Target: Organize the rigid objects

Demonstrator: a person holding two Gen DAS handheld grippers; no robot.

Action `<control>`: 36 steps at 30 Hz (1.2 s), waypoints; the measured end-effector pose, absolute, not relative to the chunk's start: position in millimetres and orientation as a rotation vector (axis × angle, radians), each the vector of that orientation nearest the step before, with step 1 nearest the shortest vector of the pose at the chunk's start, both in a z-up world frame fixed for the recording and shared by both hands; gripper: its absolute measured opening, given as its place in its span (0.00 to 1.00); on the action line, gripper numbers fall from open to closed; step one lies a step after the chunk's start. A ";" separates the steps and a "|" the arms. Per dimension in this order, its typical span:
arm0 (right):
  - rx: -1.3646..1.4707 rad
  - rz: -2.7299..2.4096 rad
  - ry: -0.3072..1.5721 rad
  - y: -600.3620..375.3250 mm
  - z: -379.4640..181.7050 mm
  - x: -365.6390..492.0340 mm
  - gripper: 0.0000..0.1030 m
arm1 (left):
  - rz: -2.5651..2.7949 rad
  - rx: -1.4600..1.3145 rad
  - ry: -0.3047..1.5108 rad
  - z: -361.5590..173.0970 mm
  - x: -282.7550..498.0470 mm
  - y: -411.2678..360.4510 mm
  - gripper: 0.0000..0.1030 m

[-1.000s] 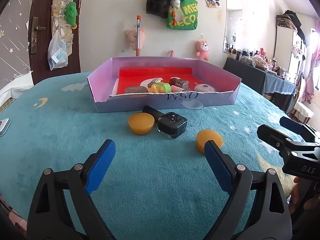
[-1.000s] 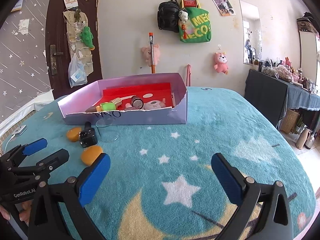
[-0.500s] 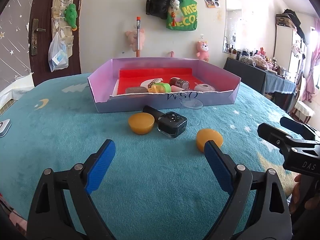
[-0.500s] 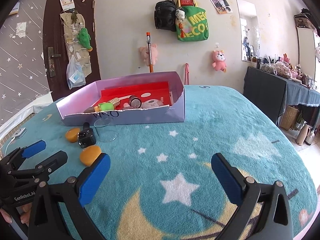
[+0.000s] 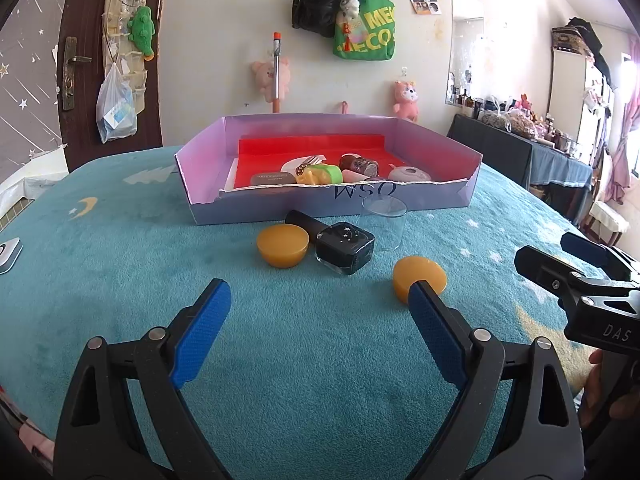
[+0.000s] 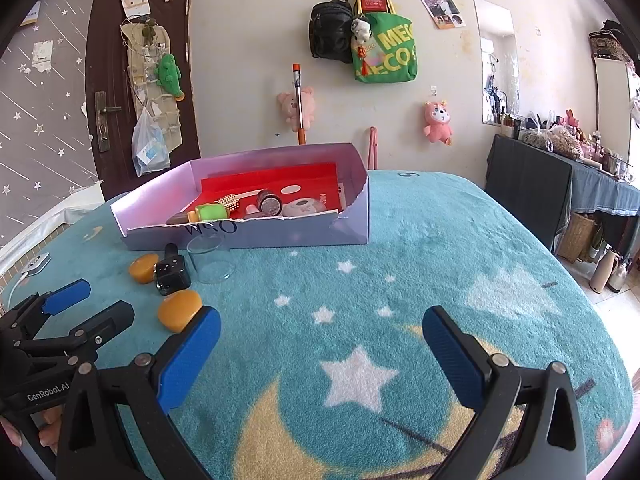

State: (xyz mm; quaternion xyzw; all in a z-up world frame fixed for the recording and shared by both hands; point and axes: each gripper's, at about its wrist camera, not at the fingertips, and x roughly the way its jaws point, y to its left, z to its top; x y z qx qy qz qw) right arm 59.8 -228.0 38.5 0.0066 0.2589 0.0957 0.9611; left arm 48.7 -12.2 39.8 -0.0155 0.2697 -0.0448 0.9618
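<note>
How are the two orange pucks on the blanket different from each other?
The left orange puck lies beside the black bottle, almost touching it; the right orange puck lies alone, nearer the left gripper. The left one is fully visible; a finger partly hides the right one. Both share colour and round shape.

1. In my left wrist view the box (image 5: 328, 204) sits centre frame, on the blanket (image 5: 120, 260).
2. Just before it, left to right: one puck (image 5: 282, 246), the bottle (image 5: 345, 249), the cup (image 5: 383, 222).
3. A second puck (image 5: 419, 278) lies lower right, apart.
</note>
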 end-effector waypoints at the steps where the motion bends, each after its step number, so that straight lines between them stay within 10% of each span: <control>1: 0.015 0.194 0.524 -227.7 38.7 59.6 1.00 | -0.091 -0.031 0.546 39.7 48.5 -12.2 0.88; 36: -0.059 0.429 0.843 -164.5 43.0 109.9 1.00 | -0.130 0.053 0.813 50.1 132.8 29.3 0.88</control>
